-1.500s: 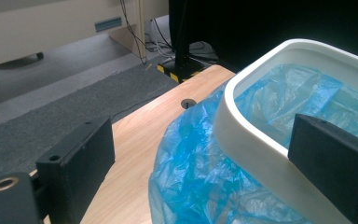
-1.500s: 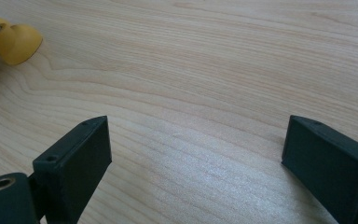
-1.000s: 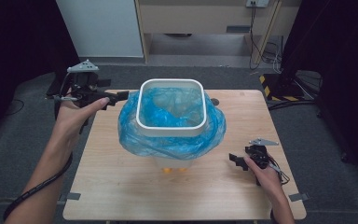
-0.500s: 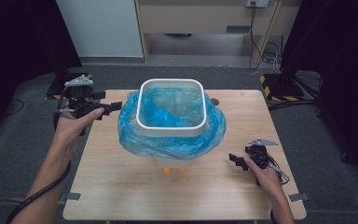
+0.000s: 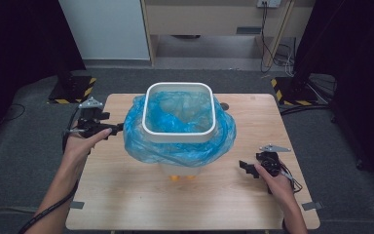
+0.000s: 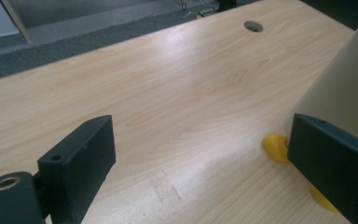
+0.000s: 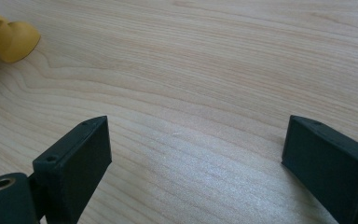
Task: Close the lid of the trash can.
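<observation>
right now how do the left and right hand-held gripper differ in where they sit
The left hand-held gripper sits at the table's left edge, close beside the blue bag on the white bin; the right hand-held gripper sits nearer the person, well apart from the bag. Both have open jaws holding nothing.

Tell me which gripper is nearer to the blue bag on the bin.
Left. The left gripper sits right at the blue bag's left edge; the right gripper rests on the table, farther off, at the bag's lower right.
</observation>
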Demonstrator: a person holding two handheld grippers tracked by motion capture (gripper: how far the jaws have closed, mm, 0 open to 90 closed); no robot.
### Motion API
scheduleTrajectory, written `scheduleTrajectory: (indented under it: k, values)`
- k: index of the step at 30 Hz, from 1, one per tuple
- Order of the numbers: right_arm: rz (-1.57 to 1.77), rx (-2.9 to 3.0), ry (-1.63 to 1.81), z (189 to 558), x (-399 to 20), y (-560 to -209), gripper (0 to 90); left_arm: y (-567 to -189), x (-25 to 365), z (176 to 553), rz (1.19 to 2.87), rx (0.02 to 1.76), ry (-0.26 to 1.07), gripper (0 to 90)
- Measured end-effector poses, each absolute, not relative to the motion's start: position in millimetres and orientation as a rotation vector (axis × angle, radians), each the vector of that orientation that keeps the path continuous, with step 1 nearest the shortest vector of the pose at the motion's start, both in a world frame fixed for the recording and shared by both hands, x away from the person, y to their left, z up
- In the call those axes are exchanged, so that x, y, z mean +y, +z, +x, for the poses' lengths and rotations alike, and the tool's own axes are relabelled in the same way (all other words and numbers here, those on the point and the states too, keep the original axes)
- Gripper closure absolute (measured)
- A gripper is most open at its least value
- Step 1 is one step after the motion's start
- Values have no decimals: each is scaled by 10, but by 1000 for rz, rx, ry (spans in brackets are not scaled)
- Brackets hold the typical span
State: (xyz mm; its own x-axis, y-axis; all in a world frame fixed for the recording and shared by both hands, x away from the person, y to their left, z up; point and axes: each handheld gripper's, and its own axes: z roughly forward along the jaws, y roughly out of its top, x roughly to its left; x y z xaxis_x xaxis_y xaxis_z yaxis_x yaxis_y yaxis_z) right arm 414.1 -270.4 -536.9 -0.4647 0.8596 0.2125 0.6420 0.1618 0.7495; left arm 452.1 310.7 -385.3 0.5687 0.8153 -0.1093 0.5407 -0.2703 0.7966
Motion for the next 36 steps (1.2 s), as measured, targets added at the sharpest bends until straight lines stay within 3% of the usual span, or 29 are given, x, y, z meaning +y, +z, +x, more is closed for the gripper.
scheduleTrajectory:
  k: [13, 36]
  values:
    - [1451, 2178, 1198, 4143, -2707, -5371, 78, -4356, 3056, 4509, 2017, 1114, 393, 70]
    - [1454, 2178, 1196, 4140, -2705, -5368, 78, -4910, 2847, 4485, 2083, 1141, 329, 67]
